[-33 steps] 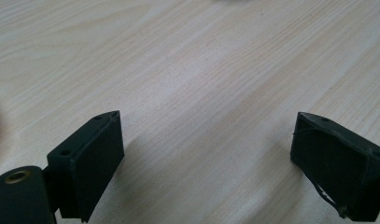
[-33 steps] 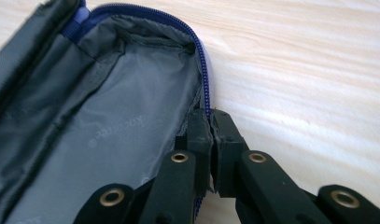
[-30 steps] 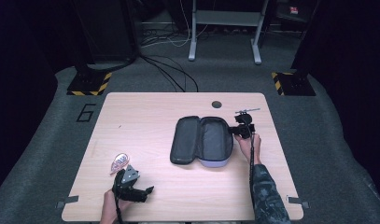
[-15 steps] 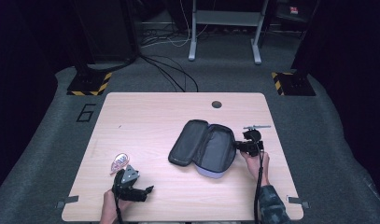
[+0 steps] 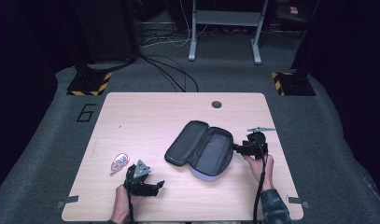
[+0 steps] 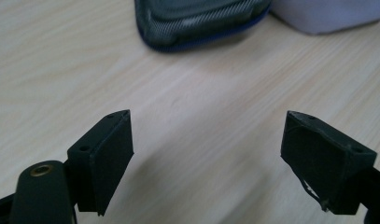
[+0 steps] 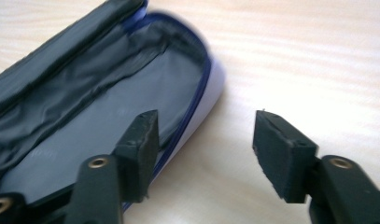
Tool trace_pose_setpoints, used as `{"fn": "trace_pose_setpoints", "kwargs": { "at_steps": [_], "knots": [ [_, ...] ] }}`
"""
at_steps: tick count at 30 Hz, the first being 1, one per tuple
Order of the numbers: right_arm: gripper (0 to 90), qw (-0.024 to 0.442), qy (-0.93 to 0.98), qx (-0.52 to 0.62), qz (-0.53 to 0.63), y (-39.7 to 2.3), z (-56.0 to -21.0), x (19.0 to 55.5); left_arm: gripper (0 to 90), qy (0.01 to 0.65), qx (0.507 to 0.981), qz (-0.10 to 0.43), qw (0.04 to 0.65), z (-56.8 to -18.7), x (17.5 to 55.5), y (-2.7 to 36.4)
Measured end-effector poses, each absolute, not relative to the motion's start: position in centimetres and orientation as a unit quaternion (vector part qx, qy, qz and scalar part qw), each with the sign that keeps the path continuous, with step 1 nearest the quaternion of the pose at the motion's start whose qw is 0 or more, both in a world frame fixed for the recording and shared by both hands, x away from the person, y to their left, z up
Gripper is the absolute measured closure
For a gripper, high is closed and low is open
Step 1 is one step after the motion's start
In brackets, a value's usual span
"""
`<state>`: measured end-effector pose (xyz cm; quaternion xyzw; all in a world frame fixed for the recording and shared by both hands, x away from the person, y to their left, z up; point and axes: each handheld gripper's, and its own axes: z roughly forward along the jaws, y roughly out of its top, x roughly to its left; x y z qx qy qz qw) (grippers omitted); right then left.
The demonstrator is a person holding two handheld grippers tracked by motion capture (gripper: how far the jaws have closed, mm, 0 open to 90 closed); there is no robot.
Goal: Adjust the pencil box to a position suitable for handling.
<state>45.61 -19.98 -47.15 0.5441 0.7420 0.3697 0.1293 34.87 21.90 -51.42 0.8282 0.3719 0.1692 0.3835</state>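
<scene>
Black fabric zip case (image 5: 200, 148) lies unzipped mid-frame, splayed for loading; right gripper (image 5: 237, 149) gapes empty at its rim, probably positioning it; left gripper (image 5: 152, 187), jaws apart, idles lower left.

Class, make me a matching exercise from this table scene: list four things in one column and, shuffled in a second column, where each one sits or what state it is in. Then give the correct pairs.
Column 1
1. pencil case
2. pink packet
3. left gripper
4. right gripper

Column 2
A. jaws open over bare wood near the front edge of the table
B. lying unzipped and open in the middle
C. jaws open beside the case's right edge
D. flat on the table, front left

Pairs: 1-B, 2-D, 3-A, 4-C
</scene>
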Motion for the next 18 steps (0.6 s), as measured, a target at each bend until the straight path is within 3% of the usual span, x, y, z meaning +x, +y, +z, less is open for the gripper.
{"fn": "trace_pose_setpoints", "kwargs": {
  "at_steps": [4, 11, 17, 18],
  "knots": [
    [37.7, 0.142, 0.747, 0.532, 0.373, -20.3, -46.1, 47.3, 23.7, 0.347, 0.833, 0.170, 0.396, -50.2, 36.0, 20.2],
    [40.4, 0.147, 0.762, 0.509, 0.373, -19.4, -45.7, 49.7, 36.9, 0.314, 0.846, 0.165, 0.399, -49.3, 37.6, 17.6],
    [47.6, 0.140, 0.782, 0.495, 0.351, -17.8, -46.4, 51.9, 45.1, 0.312, 0.849, 0.155, 0.398, -49.3, 38.7, 16.0],
    [52.2, 0.141, 0.789, 0.491, 0.342, -17.6, -46.6, 52.3, 48.8, 0.312, 0.850, 0.161, 0.393, -49.4, 39.0, 15.7]
  ]
}}
